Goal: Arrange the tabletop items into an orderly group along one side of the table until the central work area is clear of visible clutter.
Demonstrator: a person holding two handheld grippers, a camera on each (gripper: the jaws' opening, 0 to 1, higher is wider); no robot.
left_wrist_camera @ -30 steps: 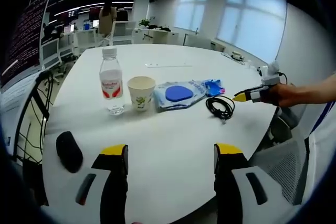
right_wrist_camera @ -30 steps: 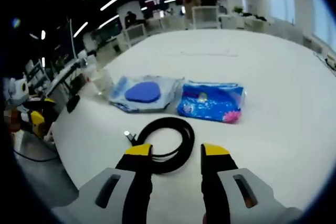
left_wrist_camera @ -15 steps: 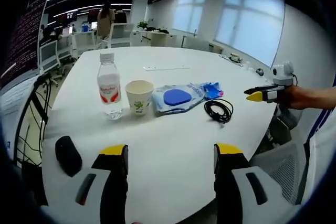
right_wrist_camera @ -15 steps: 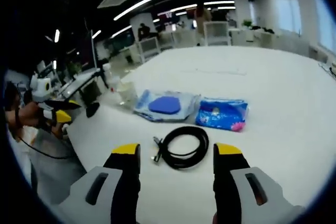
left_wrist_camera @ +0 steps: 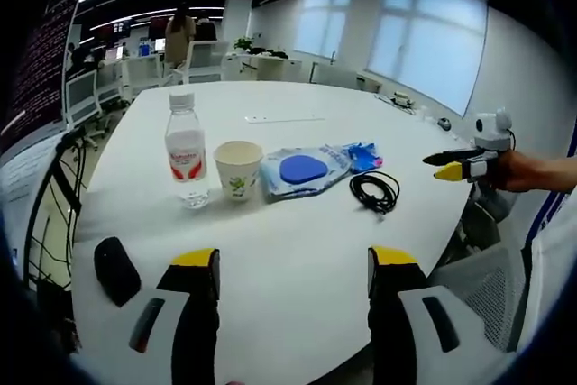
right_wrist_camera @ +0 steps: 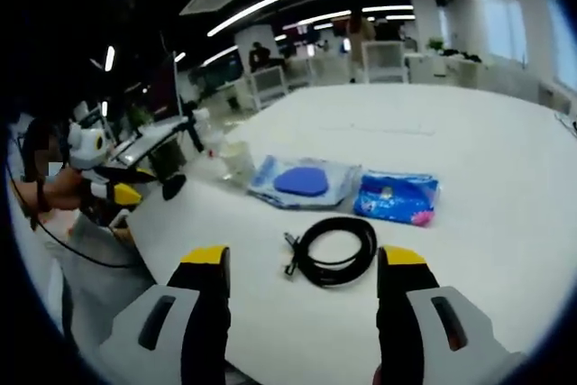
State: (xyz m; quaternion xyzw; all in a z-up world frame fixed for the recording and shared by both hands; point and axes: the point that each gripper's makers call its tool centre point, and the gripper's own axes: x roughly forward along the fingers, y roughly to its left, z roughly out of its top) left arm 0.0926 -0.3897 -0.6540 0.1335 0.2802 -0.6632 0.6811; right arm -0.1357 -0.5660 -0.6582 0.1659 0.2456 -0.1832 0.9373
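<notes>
Tabletop items sit in a rough row across the white round table [left_wrist_camera: 297,250] in the left gripper view: clear water bottle [left_wrist_camera: 186,151] with a red label, upright; paper cup [left_wrist_camera: 238,167] just beside it, upright; then a clear bag holding a blue pad [left_wrist_camera: 304,169]; a blue printed packet [left_wrist_camera: 364,154] at the bag's far end, touching or overlapping it, can't tell which. Coiled black cable [left_wrist_camera: 375,191] lies near the bag, closer to the table edge. Black mouse [left_wrist_camera: 116,268] sits apart from the row, near the table edge beside the left gripper [left_wrist_camera: 293,263]. Left gripper's jaws are spread wide, nothing between them, held above bare tabletop. Right gripper [left_wrist_camera: 451,169] comes in from the right side, held by a hand [left_wrist_camera: 523,171] off the table edge; yellow tips look close together from here, nothing in them.

Right gripper view: right gripper [right_wrist_camera: 306,259] has jaws wide apart and empty, so the side-on read was foreshortened. Black cable [right_wrist_camera: 335,250] lies on the table [right_wrist_camera: 487,178] just ahead, between the jaw tips in frame, not touched. Beyond it, blue packet [right_wrist_camera: 397,200] and the bag with blue pad [right_wrist_camera: 302,180] side by side. Cup [right_wrist_camera: 236,158] and bottle [right_wrist_camera: 203,132] further along, blurred. Mouse [right_wrist_camera: 173,187] at the table edge. Left gripper [right_wrist_camera: 113,188] shows at the left side, held in a hand [right_wrist_camera: 63,191]; jaw gap unreadable from this angle.
</notes>
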